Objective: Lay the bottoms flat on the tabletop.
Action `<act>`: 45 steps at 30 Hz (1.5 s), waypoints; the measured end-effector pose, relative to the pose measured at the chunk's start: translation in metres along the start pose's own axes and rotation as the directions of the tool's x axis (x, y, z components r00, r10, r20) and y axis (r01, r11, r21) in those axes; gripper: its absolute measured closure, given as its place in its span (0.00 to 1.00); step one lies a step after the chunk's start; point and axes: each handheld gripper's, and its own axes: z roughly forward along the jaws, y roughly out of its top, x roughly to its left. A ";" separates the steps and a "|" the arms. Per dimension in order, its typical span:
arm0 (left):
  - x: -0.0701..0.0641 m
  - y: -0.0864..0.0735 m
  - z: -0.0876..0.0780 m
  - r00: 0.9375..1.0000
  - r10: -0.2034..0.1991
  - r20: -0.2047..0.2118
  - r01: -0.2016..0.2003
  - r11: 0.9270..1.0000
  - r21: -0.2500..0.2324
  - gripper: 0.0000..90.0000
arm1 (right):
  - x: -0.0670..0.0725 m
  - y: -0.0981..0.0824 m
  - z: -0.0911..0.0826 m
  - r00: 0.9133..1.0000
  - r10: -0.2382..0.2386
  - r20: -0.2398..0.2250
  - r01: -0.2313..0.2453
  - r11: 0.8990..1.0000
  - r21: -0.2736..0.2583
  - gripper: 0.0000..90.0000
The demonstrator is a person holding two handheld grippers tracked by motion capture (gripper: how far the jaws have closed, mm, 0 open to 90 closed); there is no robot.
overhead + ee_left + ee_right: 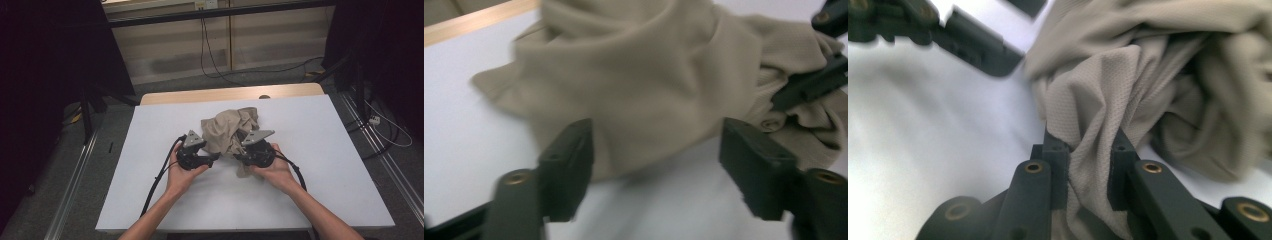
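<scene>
You've got a crumpled beige cloth sitting mid-table on the white table, your left gripper just at its left edge and your right gripper tucked into its lower right, both hands close together, cables trailing back.

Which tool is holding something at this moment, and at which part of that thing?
The right tool pinches a bunched fold at the near edge of the beige garment. The left tool holds nothing; its jaws stand apart before the cloth.
</scene>
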 end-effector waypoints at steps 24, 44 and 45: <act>-0.010 0.003 0.041 1.000 -0.006 0.009 0.005 0.992 0.124 0.92 | -0.033 -0.038 -0.001 0.995 0.093 0.040 -0.097 0.991 0.090 0.80; -0.029 -0.044 -0.059 0.981 -0.085 0.175 0.068 0.993 0.101 0.93 | 0.049 -0.053 -0.041 0.987 0.027 -0.160 -0.021 0.999 0.038 0.84; -0.031 -0.047 -0.064 0.980 -0.084 0.179 0.067 0.993 0.100 0.93 | 0.052 -0.054 -0.043 0.986 0.026 -0.162 -0.020 0.999 0.036 0.83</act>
